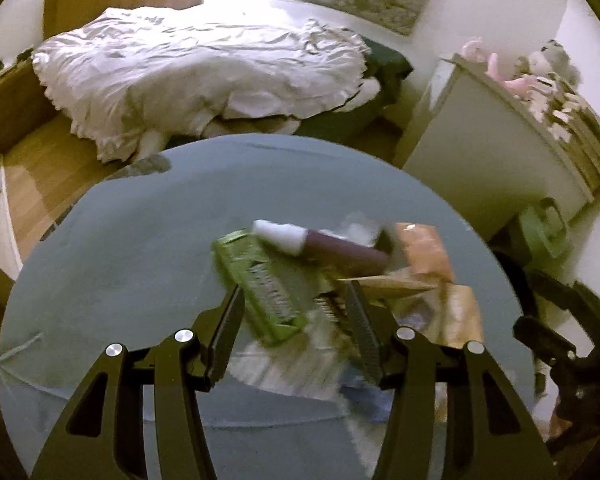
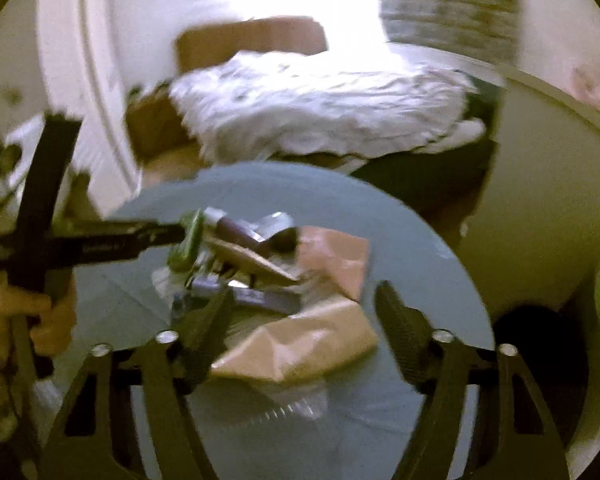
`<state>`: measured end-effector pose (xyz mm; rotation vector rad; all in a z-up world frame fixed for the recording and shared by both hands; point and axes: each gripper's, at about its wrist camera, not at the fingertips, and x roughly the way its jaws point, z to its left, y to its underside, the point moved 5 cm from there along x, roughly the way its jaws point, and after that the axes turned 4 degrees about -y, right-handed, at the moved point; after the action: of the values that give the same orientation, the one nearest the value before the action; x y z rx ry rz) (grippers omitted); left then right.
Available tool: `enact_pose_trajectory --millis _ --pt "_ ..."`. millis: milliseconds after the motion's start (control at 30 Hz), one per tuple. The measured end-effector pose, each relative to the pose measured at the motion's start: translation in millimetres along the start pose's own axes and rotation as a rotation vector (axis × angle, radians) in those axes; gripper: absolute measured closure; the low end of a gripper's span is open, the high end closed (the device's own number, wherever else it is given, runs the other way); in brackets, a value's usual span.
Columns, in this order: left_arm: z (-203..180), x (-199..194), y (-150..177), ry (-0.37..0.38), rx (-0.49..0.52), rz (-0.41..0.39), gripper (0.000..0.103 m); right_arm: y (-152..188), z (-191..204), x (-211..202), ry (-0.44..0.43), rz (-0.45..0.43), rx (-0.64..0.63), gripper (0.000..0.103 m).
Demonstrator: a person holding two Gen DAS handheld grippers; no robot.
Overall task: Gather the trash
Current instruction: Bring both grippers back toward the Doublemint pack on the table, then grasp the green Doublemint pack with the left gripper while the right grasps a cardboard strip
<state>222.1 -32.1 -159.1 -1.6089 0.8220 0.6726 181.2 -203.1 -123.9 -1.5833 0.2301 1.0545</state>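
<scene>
A heap of trash lies on a round grey-blue surface. It holds a purple tube with a white cap, tan paper bags and clear plastic packaging. My left gripper is shut on a green box, held at a slant over the left side of the heap. In the right wrist view the left gripper reaches in from the left with the green box at its tip. My right gripper stands open above a crumpled tan paper bag, with nothing pressed between its pads.
A bed with a white duvet stands beyond the round surface. At the right are a white dresser with soft toys on top and a green bag. Wooden floor shows at the left. A hand holds the left gripper.
</scene>
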Motion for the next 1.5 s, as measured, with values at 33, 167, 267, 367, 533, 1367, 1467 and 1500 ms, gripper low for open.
enact_pose_trajectory --millis 33,167,267,367,533,1367,1467,1500 --pt "3 5 0 -0.010 0.000 0.009 0.050 -5 7 10 -0.010 0.026 -0.042 0.041" --pt "15 17 2 -0.028 -0.007 0.035 0.050 -17 22 47 -0.040 0.119 -0.176 0.048" --pt "21 23 2 -0.033 -0.010 0.046 0.050 -21 29 71 -0.083 0.173 -0.232 0.052" --pt "24 27 2 -0.016 -0.017 0.053 0.049 -21 32 94 -0.121 0.232 -0.291 0.052" --pt "22 30 1 -0.029 0.014 0.053 0.049 -19 42 128 -0.151 0.307 -0.332 0.073" --pt "35 31 1 -0.080 0.091 0.036 0.065 -9 35 43 -0.217 0.112 0.052 0.092" --pt "30 34 0 -0.112 0.129 0.019 0.068 -4 39 44 -0.211 0.119 0.057 0.092" --pt "32 33 0 -0.103 0.114 0.021 0.069 -3 39 42 -0.208 0.118 0.060 0.092"
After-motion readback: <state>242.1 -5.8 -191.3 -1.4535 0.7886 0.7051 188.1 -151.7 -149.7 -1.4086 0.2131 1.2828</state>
